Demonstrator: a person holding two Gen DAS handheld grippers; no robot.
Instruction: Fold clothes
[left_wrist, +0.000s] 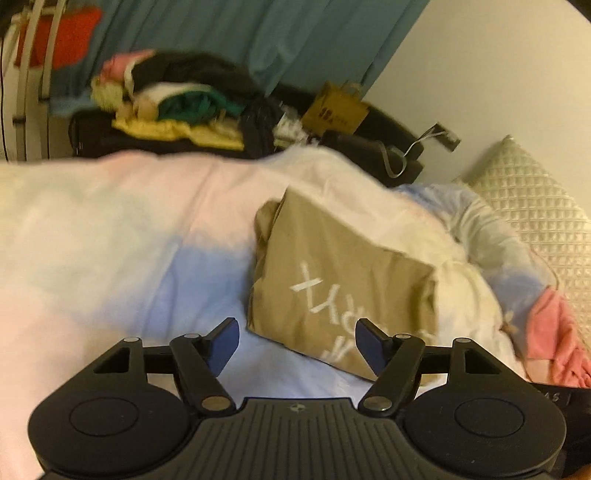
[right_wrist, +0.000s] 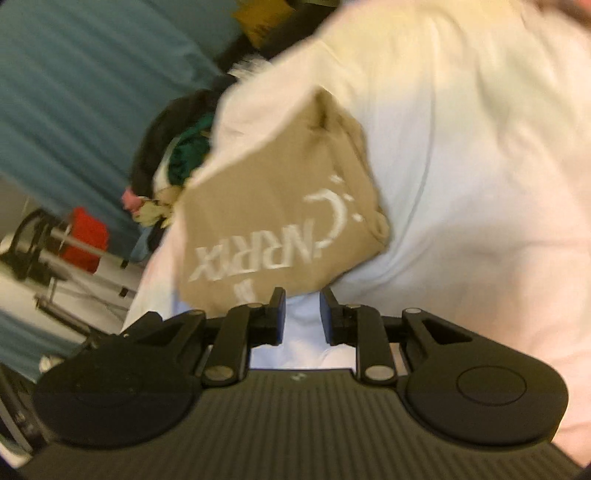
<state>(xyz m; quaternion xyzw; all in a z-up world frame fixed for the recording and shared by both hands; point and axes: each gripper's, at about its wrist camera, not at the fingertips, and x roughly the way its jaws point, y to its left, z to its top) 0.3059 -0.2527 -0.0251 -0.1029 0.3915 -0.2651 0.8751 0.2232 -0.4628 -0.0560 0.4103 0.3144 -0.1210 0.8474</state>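
Pastel bedding (left_wrist: 110, 221) carries the folded tan shirt (left_wrist: 332, 280) (lettering up). My left hand-held gripper (left_wrist: 295, 341) gapes empty; my right hand-held gripper (right_wrist: 302, 314), barely parted, holds nothing. A careless snag on the shirt's edge could undo the fold.

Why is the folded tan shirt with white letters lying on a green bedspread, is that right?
Not quite. The tan shirt with white letters is folded, but it lies on a pastel pink, white and blue bedspread, not a green one. The left wrist view shows it.
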